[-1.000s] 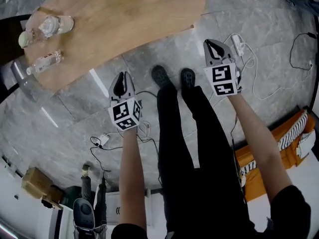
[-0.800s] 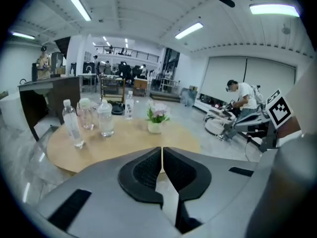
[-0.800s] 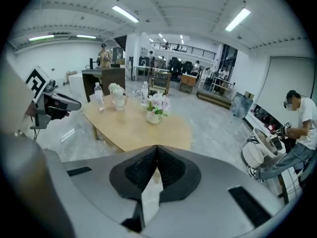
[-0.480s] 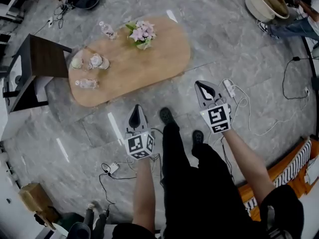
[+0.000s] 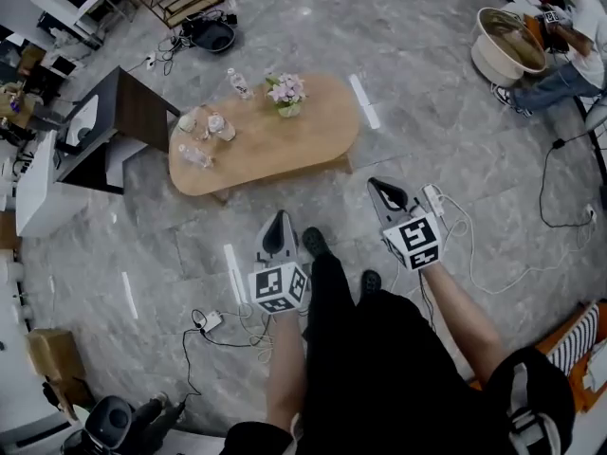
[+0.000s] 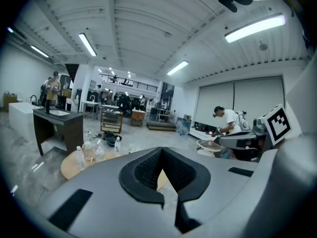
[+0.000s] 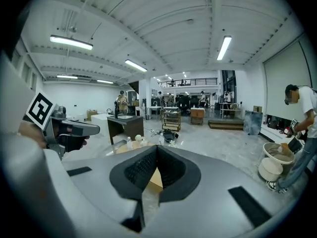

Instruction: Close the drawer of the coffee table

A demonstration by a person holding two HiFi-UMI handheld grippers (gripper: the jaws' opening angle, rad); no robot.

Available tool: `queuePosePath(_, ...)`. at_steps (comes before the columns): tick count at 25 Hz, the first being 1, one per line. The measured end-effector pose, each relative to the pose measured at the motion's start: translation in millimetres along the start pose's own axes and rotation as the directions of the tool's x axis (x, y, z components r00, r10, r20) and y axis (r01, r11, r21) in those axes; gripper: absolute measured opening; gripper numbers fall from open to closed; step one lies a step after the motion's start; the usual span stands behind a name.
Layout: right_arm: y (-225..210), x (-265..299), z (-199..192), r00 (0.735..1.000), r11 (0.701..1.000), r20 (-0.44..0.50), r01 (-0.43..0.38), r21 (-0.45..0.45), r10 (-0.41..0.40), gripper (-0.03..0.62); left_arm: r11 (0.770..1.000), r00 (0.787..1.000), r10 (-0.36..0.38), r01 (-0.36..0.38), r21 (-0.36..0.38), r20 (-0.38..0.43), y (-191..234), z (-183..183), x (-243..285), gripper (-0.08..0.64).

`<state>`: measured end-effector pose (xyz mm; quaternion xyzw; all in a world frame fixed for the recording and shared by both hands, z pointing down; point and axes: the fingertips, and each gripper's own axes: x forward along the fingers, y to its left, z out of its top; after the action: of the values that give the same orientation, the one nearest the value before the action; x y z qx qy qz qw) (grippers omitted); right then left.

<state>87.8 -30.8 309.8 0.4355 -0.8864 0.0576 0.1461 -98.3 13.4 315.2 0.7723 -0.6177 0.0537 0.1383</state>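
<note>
Oval coffee table point(image 5: 303, 145) on grey floor point(image 5: 427, 83), well ahead of the feet; can't make out its drawer. Water bottles point(image 5: 216, 127) and flower pot point(image 5: 286, 93) on top. Left hand-held gripper point(image 5: 279, 220) and right hand-held gripper point(image 5: 380, 186) both closed, empty, clear of table.

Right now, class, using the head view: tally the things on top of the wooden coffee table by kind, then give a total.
Water bottles: 3
Flower bunch: 1
Pale cup, too small to tell more: 1
Total on the coffee table: 5
</note>
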Motion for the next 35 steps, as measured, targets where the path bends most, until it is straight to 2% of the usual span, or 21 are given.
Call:
queuePosePath(5,12,-58,34,0.995,0.998,0.082,-0.062,0.029,0.059,0.012,0.999,0.998,-0.039,0.039,0.003,0.056,-47,37,-57,0.012)
queuePosePath(8,25,-85,51,0.986,0.992,0.117,-0.125,0.025,0.121,0.012,0.998,0.994,-0.055,0.056,-0.014,0.09,-61,58,-82,0.012)
queuePosePath(11,34,-105,61,0.976,0.987,0.155,-0.16,0.015,0.155,0.012,0.997,0.99,-0.073,0.073,0.007,0.121,-71,71,-100,0.012)
queuePosePath(15,42,-117,56,0.972,0.988,0.18,-0.156,0.01,0.152,0.012,0.997,0.989,-0.073,0.068,0.044,0.132,-73,67,-118,0.012)
queuePosePath(25,66,-143,50,0.97,0.987,0.183,-0.162,-0.015,0.162,0.012,0.998,0.99,-0.057,0.056,0.01,0.129,-65,46,-147,0.012)
queuePosePath(35,74,-141,57,0.97,0.987,0.186,-0.155,-0.028,0.158,0.012,0.997,0.99,-0.069,0.066,0.029,0.12,-60,51,-145,0.012)
